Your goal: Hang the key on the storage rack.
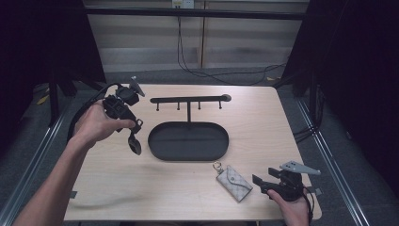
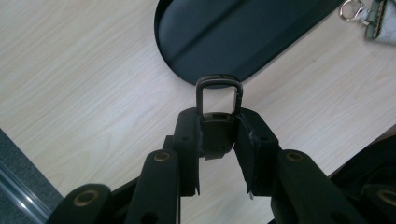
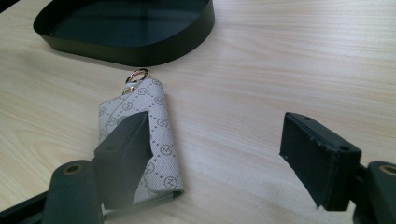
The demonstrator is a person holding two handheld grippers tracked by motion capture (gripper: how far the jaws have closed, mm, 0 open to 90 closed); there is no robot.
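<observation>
A dark key fob (image 2: 218, 133) with a metal loop is clamped in the left gripper (image 1: 133, 136), left of the oval black tray (image 1: 188, 155); its lower body is hidden between the jaws, loop pointing trayward. The patterned key pouch (image 3: 144, 140), partly covered by one jaw, lies lengthwise below the tray, ring toward it. The right gripper (image 1: 263, 181) is released beside it

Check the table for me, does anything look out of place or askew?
Nothing looks damaged or spilled. The grey patterned key pouch lies slanted on the wooden table, outside the black oval tray. The left claw grips a dark key fob above the table.
</observation>
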